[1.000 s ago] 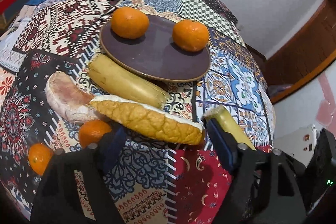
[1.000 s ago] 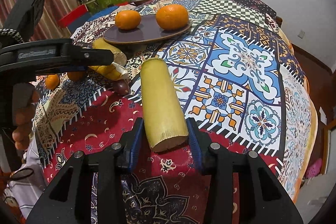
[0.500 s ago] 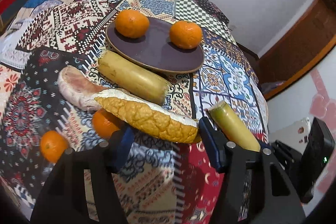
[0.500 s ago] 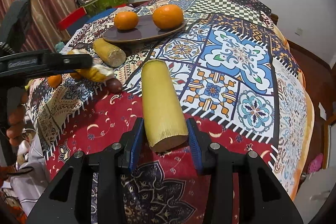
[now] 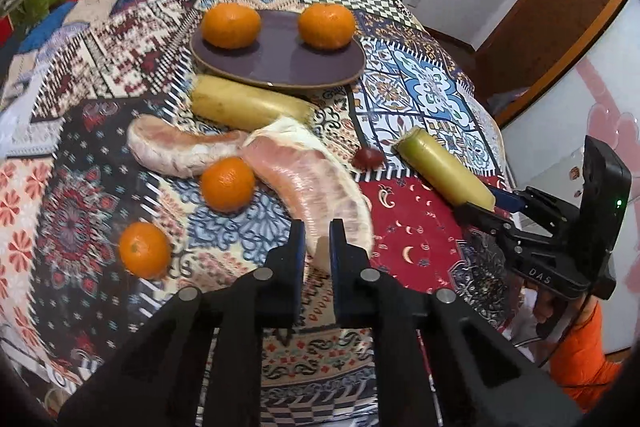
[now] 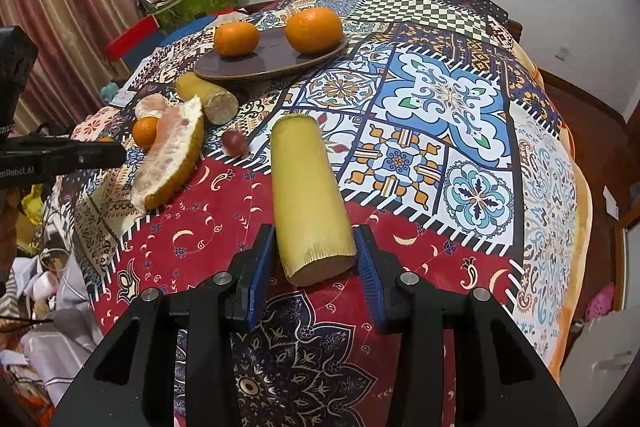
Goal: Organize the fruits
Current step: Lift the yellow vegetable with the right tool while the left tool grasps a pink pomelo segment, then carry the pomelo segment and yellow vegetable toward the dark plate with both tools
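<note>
Between my left gripper's (image 5: 316, 239) nearly closed jaws sits the soft, tear-prone pomelo wedge (image 5: 308, 175), pinched at its six-o'clock tip; my right gripper (image 6: 314, 259) brackets the stiff sugarcane piece (image 6: 306, 187), jaws apparently not touching.

Patchwork tablecloth (image 5: 420, 95) w/ purple plate (image 5: 280, 67), cane pcs, pomelo wedges, two tangerines.

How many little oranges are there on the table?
4. Two sit on the purple plate: the left orange and the right orange. A third orange lies between the pomelo wedges, and a fourth orange nearer the table's edge. More may be hidden.
</note>
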`<control>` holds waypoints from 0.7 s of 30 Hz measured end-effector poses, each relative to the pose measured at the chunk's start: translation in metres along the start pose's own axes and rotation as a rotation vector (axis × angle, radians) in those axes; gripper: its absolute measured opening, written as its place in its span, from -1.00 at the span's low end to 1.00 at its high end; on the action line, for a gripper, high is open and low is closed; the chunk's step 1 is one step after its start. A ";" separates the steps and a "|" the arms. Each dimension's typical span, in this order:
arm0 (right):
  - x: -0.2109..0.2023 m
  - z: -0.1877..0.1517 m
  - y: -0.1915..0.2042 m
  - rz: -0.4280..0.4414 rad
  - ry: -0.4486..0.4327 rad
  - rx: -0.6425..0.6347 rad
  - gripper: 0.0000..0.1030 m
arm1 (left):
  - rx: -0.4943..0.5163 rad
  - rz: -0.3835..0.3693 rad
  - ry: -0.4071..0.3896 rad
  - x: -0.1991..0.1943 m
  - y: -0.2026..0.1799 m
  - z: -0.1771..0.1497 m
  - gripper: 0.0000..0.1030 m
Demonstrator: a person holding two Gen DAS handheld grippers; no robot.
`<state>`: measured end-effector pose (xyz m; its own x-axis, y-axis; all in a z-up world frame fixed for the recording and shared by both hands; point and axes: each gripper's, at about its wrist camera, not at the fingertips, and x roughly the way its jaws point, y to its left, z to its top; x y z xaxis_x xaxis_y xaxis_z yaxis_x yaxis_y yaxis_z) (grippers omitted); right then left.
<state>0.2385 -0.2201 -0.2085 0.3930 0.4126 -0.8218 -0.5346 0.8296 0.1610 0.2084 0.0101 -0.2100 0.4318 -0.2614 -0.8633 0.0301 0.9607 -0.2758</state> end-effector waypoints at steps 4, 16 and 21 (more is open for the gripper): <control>0.001 0.003 0.001 -0.006 0.004 -0.013 -0.26 | -0.005 0.013 -0.019 0.005 -0.007 0.004 -0.01; 0.013 0.019 0.002 0.008 -0.001 -0.029 -0.26 | -0.067 0.046 0.035 0.046 -0.004 0.016 0.09; 0.027 0.027 0.007 0.005 0.016 -0.054 -0.26 | -0.089 0.033 0.026 0.052 0.002 0.021 0.17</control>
<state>0.2652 -0.1927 -0.2150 0.3782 0.4104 -0.8298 -0.5767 0.8056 0.1356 0.2498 0.0001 -0.2461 0.4078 -0.2331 -0.8828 -0.0648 0.9570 -0.2827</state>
